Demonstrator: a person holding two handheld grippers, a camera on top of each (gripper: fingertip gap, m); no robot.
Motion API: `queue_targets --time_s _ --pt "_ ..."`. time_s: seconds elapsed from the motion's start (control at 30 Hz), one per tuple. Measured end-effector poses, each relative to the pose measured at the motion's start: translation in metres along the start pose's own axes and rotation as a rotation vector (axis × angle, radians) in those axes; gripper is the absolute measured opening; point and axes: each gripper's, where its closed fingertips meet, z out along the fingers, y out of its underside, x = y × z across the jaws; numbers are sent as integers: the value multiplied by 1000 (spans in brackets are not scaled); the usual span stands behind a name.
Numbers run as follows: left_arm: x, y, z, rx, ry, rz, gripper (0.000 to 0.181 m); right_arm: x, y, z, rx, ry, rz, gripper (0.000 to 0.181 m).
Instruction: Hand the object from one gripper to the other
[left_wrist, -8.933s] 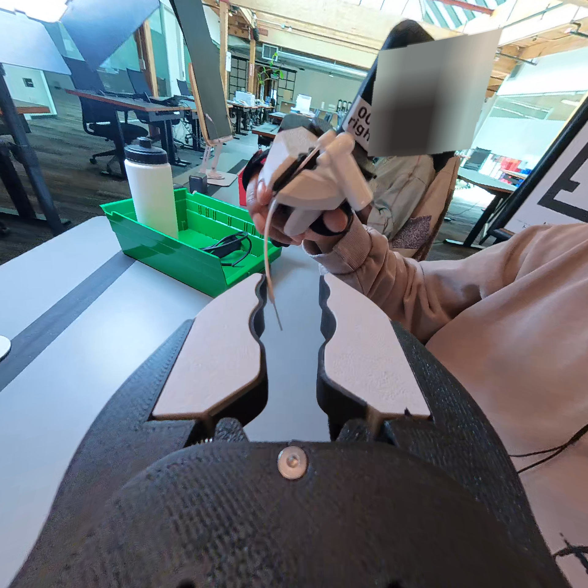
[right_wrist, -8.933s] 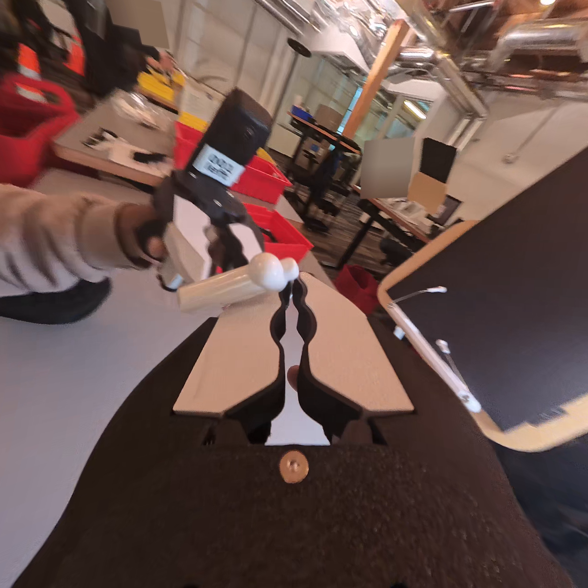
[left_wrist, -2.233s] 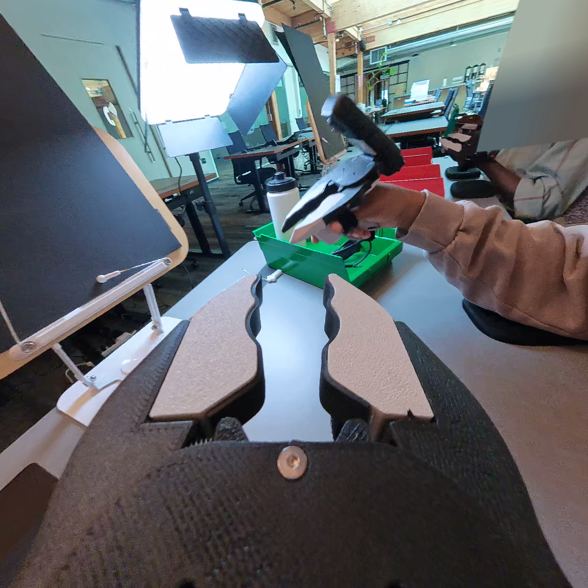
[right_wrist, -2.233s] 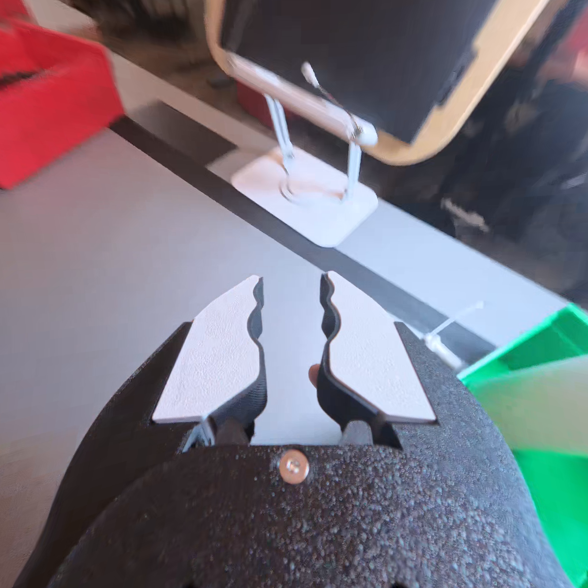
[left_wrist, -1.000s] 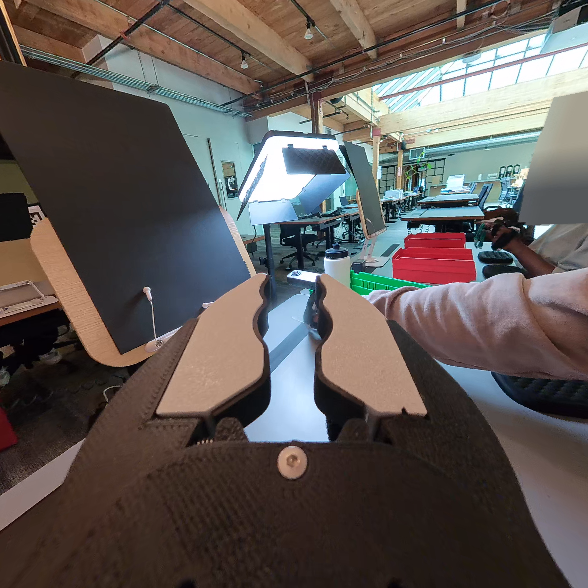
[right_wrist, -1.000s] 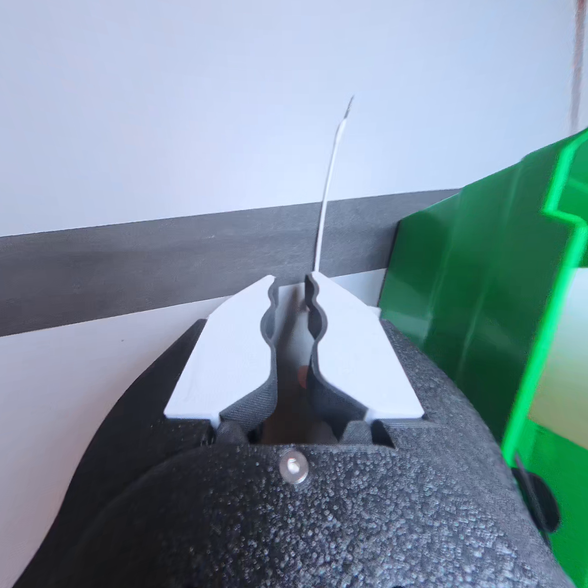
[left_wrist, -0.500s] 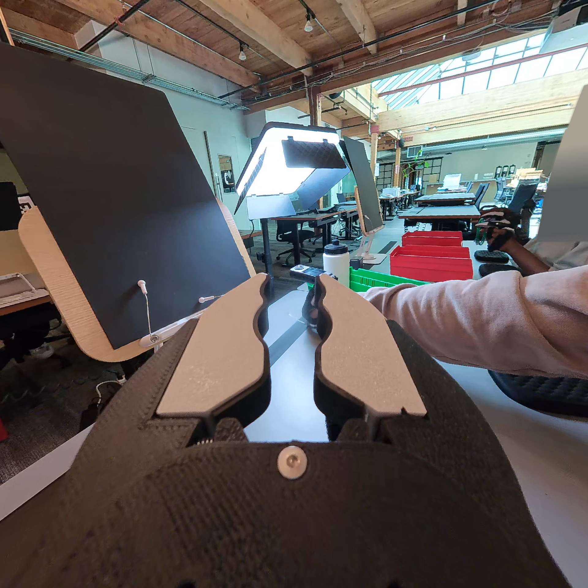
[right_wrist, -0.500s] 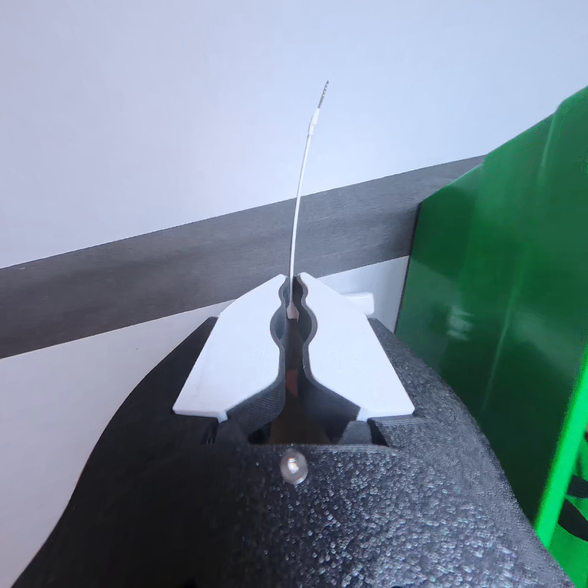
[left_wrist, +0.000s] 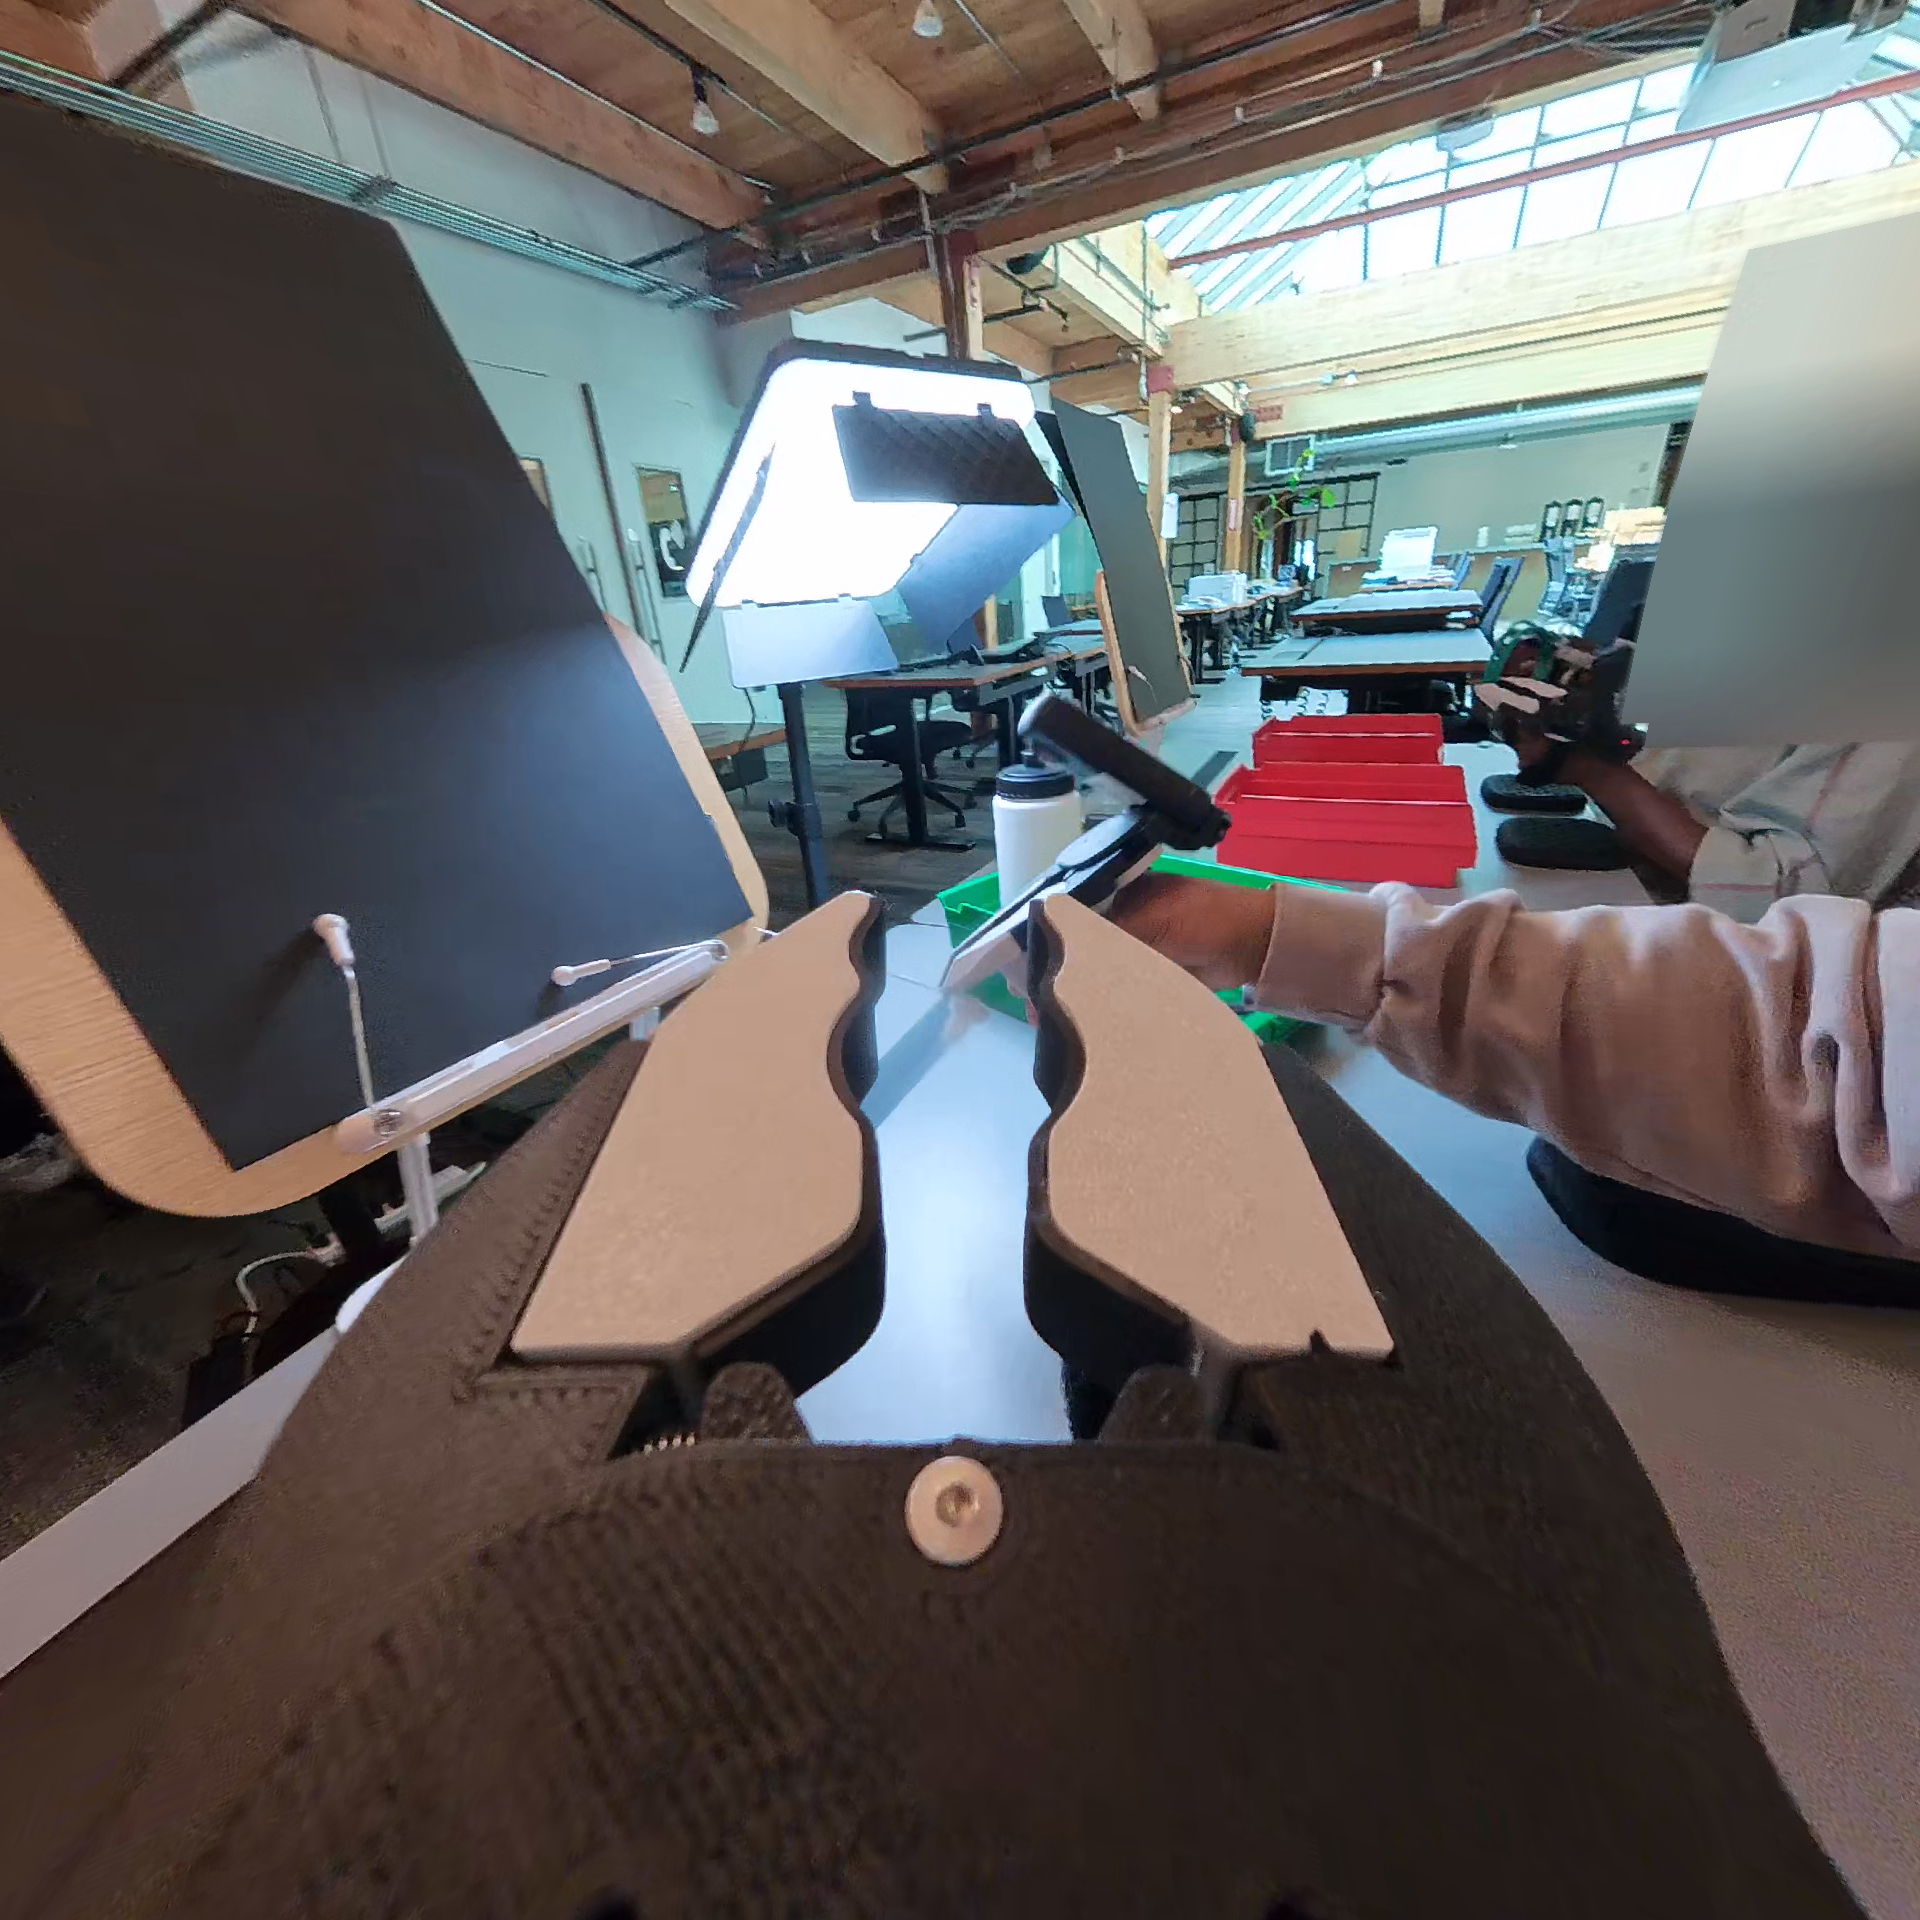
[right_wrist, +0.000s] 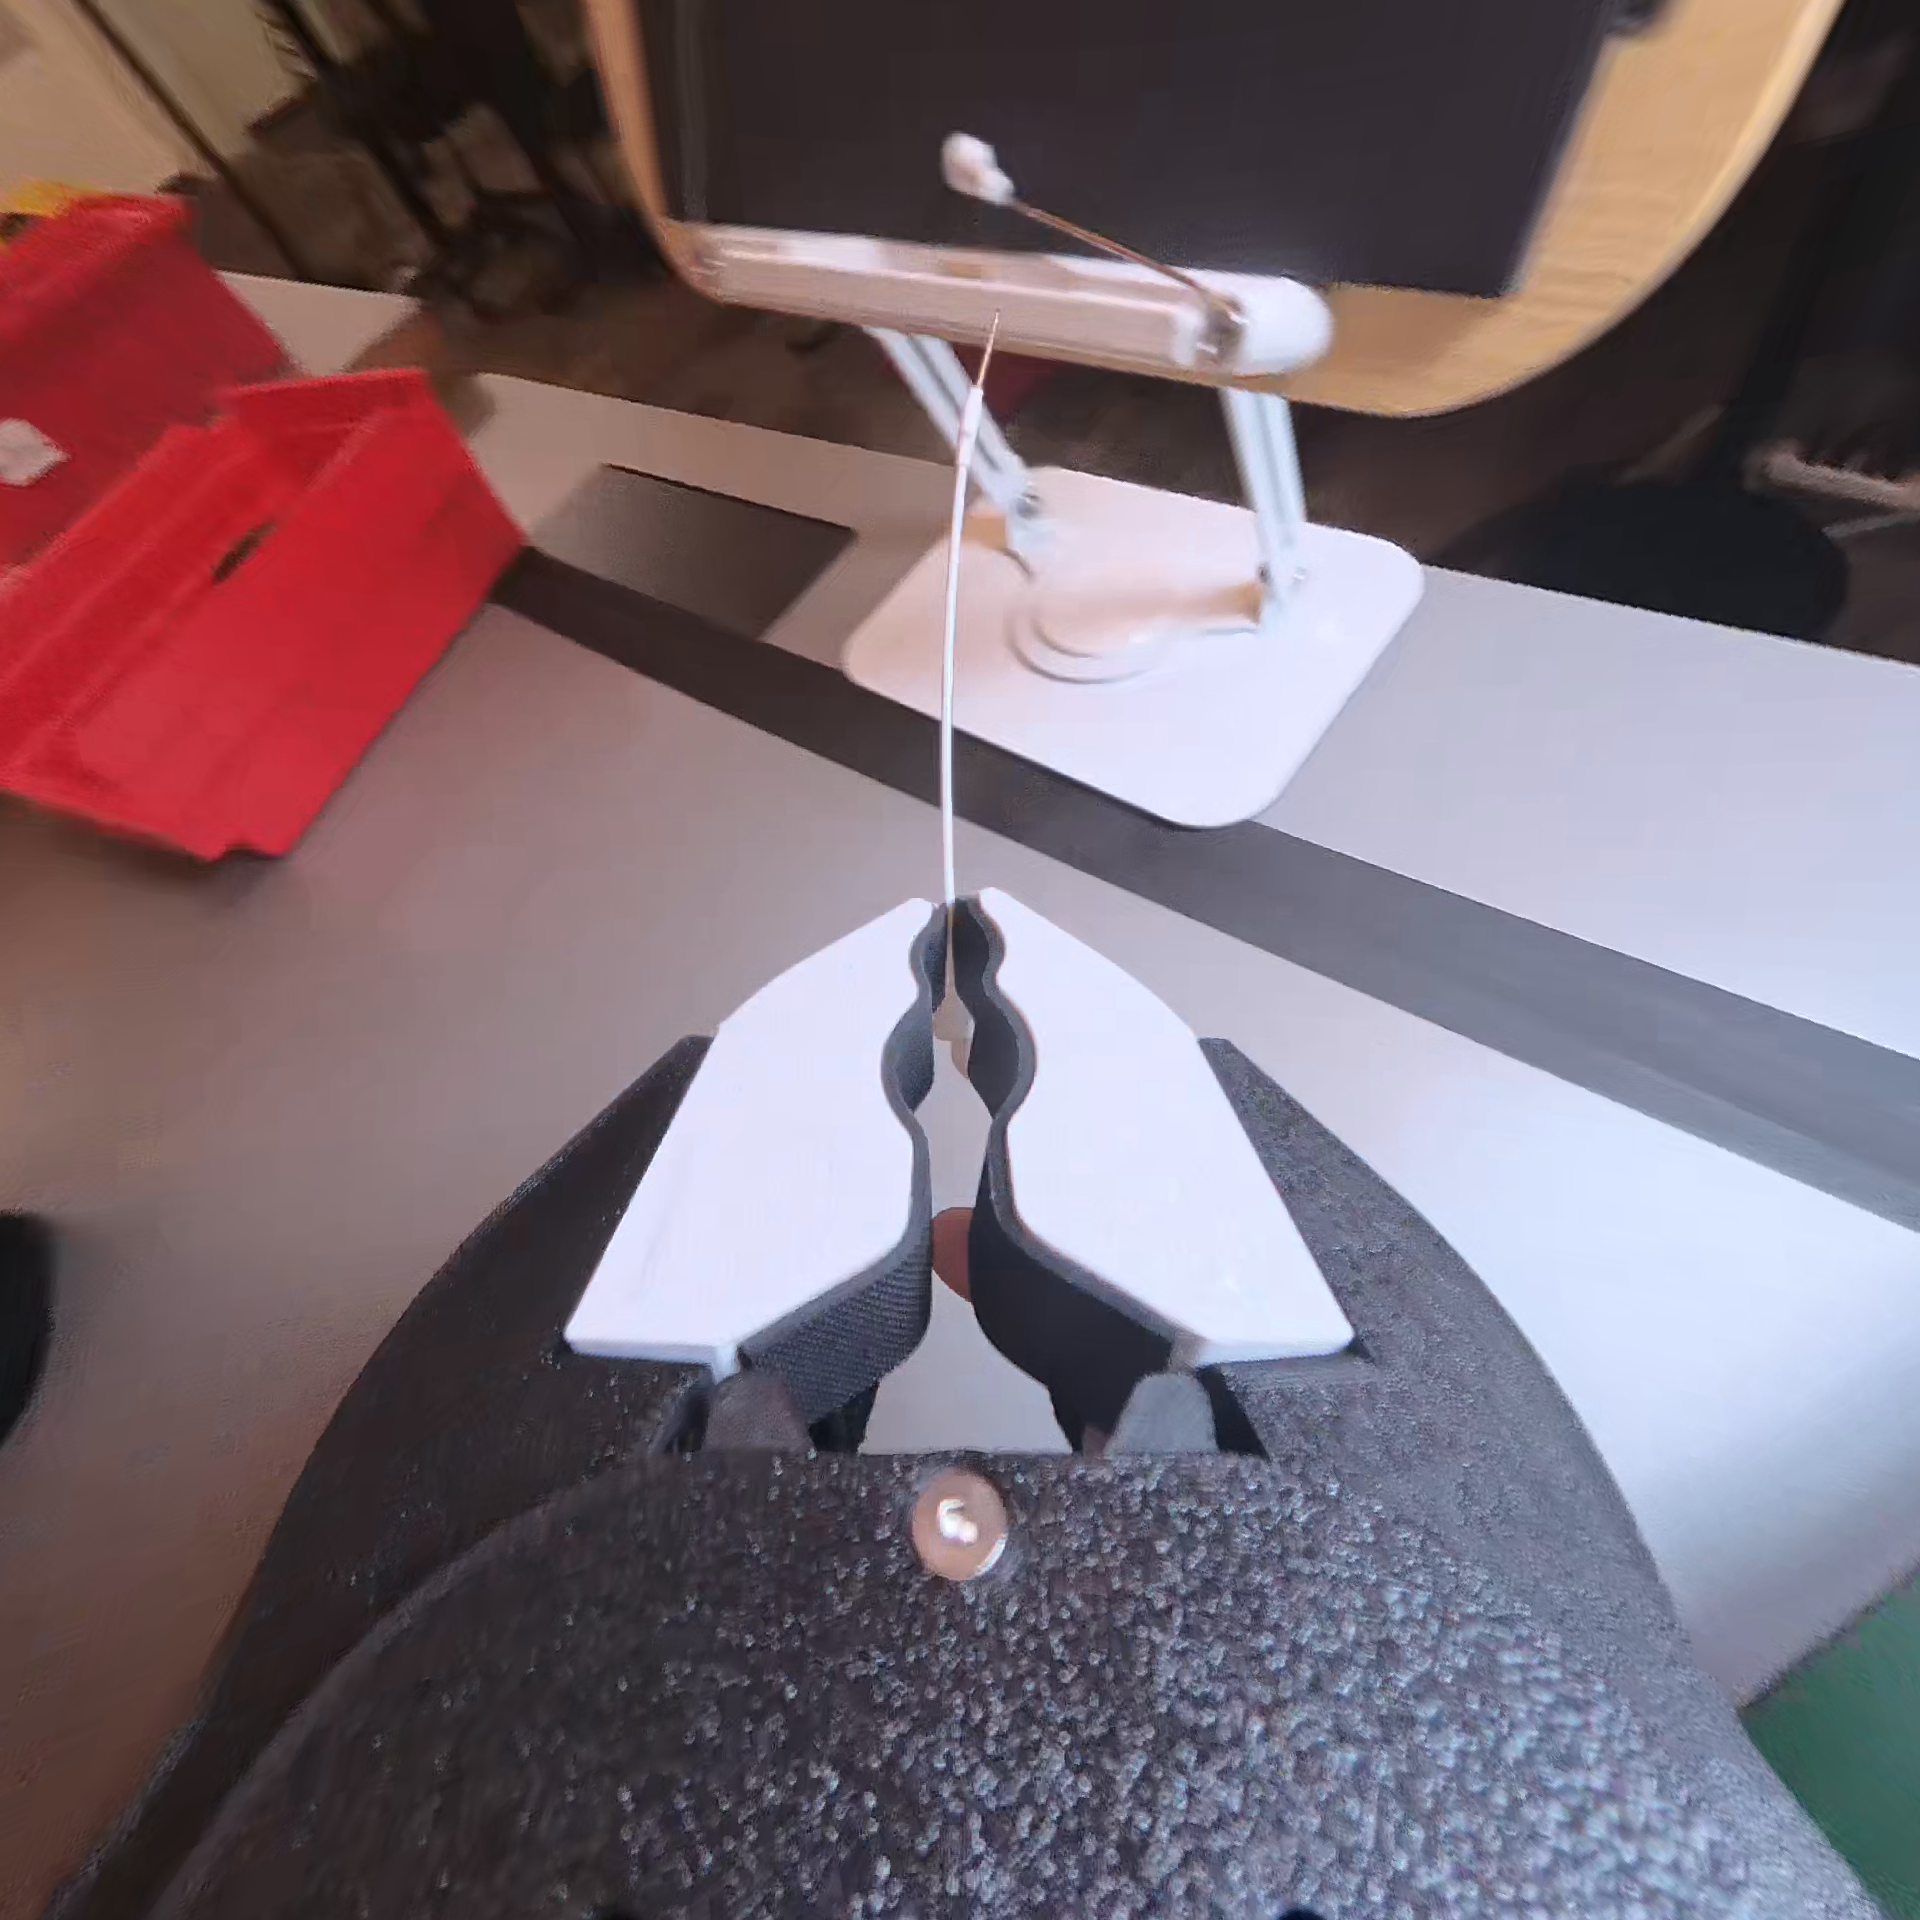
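1. Sticking forward from the right gripper, a thin white zip tie is clamped between its closed fingers, above the grey worktop.
2. Left gripper fingers stand apart, holding nothing.
3. Green bin lies beyond.

1. A black board leans on a white stand.
2. A green bin sits on the grey table, a white bottle in it.
3. Red bins stand farther back.
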Motion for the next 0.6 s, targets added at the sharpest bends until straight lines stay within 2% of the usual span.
queue_targets --time_s 0.2,0.33,0.47,0.6 --pt "50 33 39 -73 188 -28 35 -109 -26 -60 170 -297 -175 1" --pt "84 57 62 -94 283 -9 44 -171 -47 -102 320 -552 -186 1" --pt "110 53 74 9 399 -190 43 -212 -49 -128 452 -760 -185 1" --pt "119 48 79 75 411 -226 36 -232 -40 -135 551 -931 -163 1"
